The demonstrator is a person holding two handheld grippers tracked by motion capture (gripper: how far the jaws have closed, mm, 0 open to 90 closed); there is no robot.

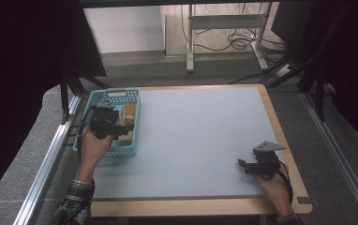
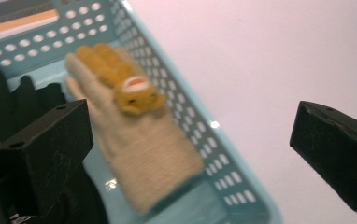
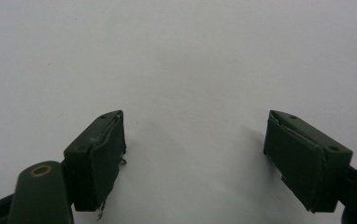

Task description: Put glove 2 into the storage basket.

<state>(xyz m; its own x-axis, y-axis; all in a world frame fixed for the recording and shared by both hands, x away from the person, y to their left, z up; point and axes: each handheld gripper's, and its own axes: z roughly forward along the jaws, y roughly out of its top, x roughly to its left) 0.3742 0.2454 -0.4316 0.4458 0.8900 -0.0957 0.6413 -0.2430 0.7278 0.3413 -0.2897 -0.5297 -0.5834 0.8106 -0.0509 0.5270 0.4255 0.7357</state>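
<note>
A beige knitted glove (image 2: 139, 144) with an orange animal figure (image 2: 120, 81) on its finger end is seen lying in a light-blue perforated basket (image 1: 132, 101), which is placed at the table's (image 1: 200, 136) ten o'clock corner. In the left gripper view the glove's long axis is laid from eleven o'clock, where the fingers point, down to five o'clock, where the cuff ends, alongside the basket's long wall. Something dark is also seen in the basket, at nine o'clock of the glove; what it is cannot be told.

The left gripper (image 2: 190, 144) is held over the basket with its jaws spread wide. The glove is framed between them, closer to the jaw at nine o'clock, and nothing is gripped; whether that jaw touches the glove cannot be told.

The right gripper (image 3: 195, 154) is held low over the bare table surface at its four o'clock edge, well apart from the basket. Its jaws are spread wide and nothing is held between them.
</note>
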